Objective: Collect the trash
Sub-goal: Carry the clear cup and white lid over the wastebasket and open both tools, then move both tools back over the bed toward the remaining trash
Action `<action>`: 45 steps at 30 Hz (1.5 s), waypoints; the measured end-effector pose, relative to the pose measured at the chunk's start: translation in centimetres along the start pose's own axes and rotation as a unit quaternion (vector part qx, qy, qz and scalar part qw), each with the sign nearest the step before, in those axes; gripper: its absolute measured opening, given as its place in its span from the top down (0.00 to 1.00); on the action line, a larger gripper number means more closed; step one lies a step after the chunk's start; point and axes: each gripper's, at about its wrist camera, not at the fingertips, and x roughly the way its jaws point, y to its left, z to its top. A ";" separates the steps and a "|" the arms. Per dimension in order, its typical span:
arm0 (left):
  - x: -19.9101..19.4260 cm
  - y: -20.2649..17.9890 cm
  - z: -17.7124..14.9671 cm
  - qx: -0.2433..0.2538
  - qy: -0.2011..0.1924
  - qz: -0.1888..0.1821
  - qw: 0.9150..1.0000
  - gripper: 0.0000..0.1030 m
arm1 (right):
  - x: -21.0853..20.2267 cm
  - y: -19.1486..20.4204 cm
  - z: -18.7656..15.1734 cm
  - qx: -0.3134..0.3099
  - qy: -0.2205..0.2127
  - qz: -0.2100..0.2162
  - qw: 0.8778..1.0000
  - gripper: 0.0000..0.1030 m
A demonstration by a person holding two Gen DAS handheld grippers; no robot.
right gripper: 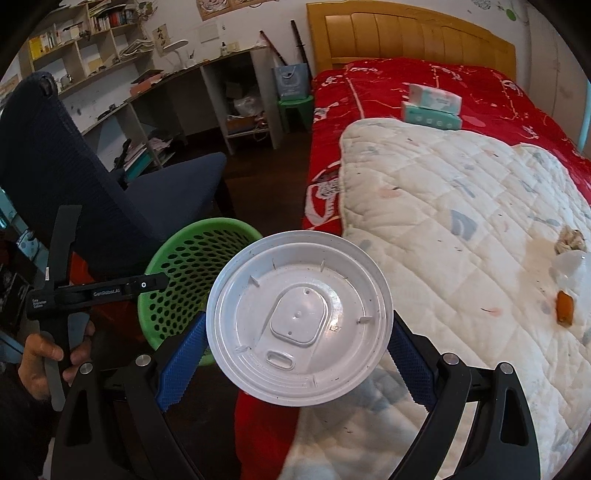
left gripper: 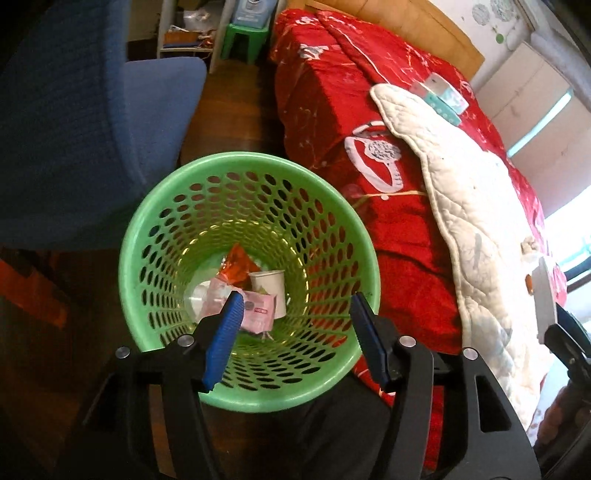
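A green perforated waste basket stands on the floor beside the bed; it also shows in the right wrist view. Inside lie a white paper cup, a pink packet and a red wrapper. My left gripper is open and empty right above the basket's mouth. My right gripper is shut on a white plastic cup lid, held edge to edge above the bed's side, right of the basket. An orange scrap, crumpled paper and a clear plastic piece lie on the white quilt.
A blue office chair stands left of the basket. The bed has a red cover with tissue packs near the wooden headboard. A green stool, desk and shelves stand at the back.
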 end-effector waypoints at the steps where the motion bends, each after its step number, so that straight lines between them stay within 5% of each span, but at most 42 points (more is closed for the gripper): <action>1: -0.4 0.3 -0.1 -0.002 -0.004 0.003 1.000 0.42 | 0.1 0.2 0.1 -0.002 0.001 0.002 1.000 0.13; 15: -4.8 4.6 -0.8 -0.051 -0.048 0.041 0.997 0.33 | 5.8 5.9 1.5 -0.035 0.049 0.056 0.997 0.13; 30: -5.8 6.2 -0.6 -0.080 -0.063 0.030 0.994 0.31 | 11.0 10.5 2.7 -0.033 0.080 0.113 0.990 0.09; 37: -5.9 4.8 -0.4 -0.070 -0.064 0.024 0.995 0.31 | 9.2 9.8 2.5 -0.033 0.065 0.105 0.992 0.09; 45: -5.4 2.1 -0.1 -0.045 -0.059 0.016 0.997 0.29 | 5.7 5.2 1.3 -0.015 0.038 0.049 0.998 0.09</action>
